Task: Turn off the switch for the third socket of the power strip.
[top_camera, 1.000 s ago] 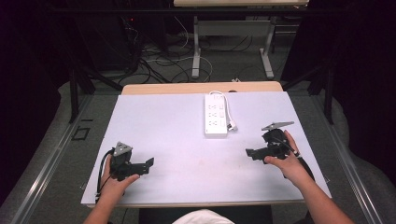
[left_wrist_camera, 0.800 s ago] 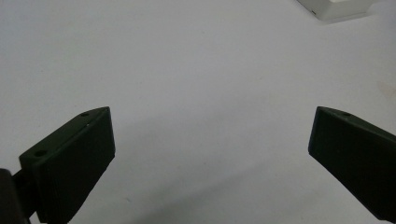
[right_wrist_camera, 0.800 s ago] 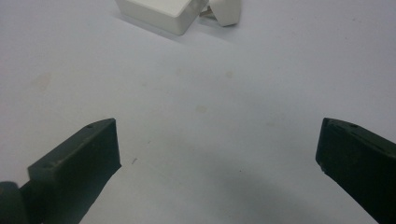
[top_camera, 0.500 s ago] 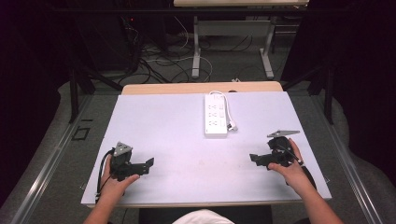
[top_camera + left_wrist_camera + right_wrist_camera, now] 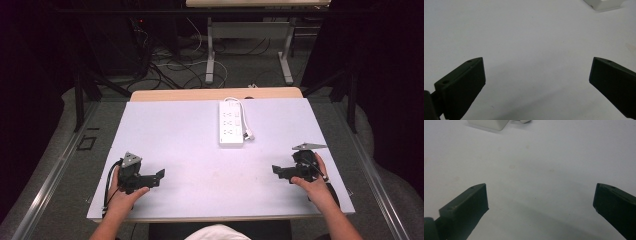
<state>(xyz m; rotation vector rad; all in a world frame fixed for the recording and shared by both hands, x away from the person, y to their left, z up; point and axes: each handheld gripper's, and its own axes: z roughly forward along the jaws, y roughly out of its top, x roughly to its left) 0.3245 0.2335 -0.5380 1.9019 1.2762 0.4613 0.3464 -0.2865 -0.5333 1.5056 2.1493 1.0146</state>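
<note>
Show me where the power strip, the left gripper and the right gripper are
power strip (image 5: 231, 124), high view, middle of its white top face
left gripper (image 5: 159, 176), high view, between its open jaw tips
right gripper (image 5: 276, 171), high view, between its open jaw tips

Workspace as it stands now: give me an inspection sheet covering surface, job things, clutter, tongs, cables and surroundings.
Surface: white table top, a wooden strip along its far edge, faint marks in the right gripper view.
Job's things: white power strip lying flat, far of centre, its cord curled beside it.
Clutter: nothing seen.
Tongs: left tongs and right tongs near the front edge, each in a hand, jaws wide apart, holding nothing, well short of the power strip.
Cables: a black cable trails from the left tongs; loose wires on the floor beyond the table.
Surroundings: dark room, another table's legs behind.
</note>
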